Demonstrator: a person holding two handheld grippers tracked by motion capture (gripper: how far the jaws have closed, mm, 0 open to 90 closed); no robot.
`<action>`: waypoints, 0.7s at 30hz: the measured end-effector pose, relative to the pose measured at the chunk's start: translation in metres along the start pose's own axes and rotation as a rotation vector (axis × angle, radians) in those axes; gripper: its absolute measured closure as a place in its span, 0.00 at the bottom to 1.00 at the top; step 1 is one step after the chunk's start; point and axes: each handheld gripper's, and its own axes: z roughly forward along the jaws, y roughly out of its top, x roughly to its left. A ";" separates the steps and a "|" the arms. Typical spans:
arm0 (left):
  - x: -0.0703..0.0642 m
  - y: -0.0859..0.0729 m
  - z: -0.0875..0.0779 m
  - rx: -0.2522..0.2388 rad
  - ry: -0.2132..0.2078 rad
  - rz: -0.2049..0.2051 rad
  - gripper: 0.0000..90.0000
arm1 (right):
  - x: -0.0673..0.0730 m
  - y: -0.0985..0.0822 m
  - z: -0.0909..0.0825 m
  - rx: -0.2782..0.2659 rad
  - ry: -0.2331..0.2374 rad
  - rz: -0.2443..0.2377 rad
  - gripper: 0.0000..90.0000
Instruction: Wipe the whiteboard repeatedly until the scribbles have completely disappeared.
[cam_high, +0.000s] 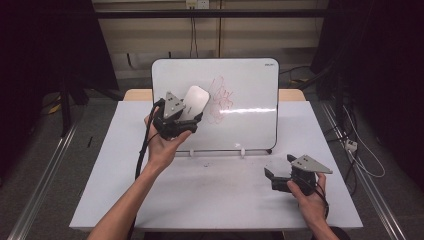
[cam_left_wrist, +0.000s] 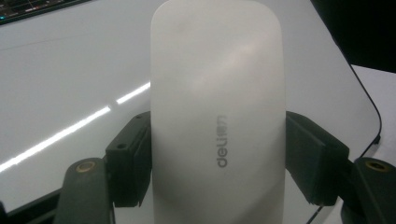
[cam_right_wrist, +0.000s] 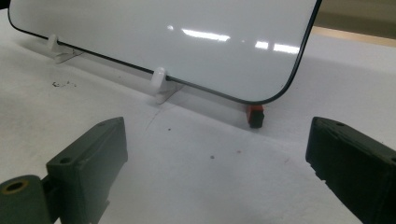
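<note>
Left gripper (cam_high: 186, 119) first: it's clamped on a white whiteboard eraser (cam_high: 194, 101), jaws squeezing the long sides near the lower end. The left gripper view is the one that really sells this, since you get the eraser (cam_left_wrist: 217, 112) up close with grey "deli" lettering running along its back and a black jaw pressed against each edge, which you'd never read from above. What the high view adds is where it all sits: the left hand (cam_high: 162, 145) holds the gripper raised in front of the whiteboard (cam_high: 250, 85), eraser lying against the board's upper left area, just left of a red scribble (cam_high: 220, 100). Can't tell from any view whether the eraser face is fully flat on the board.

Right gripper (cam_high: 272, 177) is empty with its jaws spread wide, held low over the white table (cam_high: 210, 200) near the front right, well apart from the board. Its own view shows both jaws far apart with bare tabletop between them, plus stuff the high view barely resolves: the board's lower corner (cam_right_wrist: 280, 93), a white clip foot (cam_right_wrist: 159, 84) propping the bottom edge, and a small red and black thing (cam_right_wrist: 255, 115) tucked under that corner. A few dark specks dot the table there too.
</note>
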 end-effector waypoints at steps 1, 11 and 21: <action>0.001 0.002 0.000 0.005 0.006 0.012 0.34 | 0.000 0.000 0.000 0.000 0.000 0.002 0.06; 0.006 0.020 0.011 0.010 0.040 0.057 0.34 | 0.000 0.001 0.001 0.000 0.000 0.005 0.06; 0.011 0.026 0.029 0.031 0.060 0.062 0.34 | 0.000 0.000 0.001 -0.001 0.006 0.005 0.06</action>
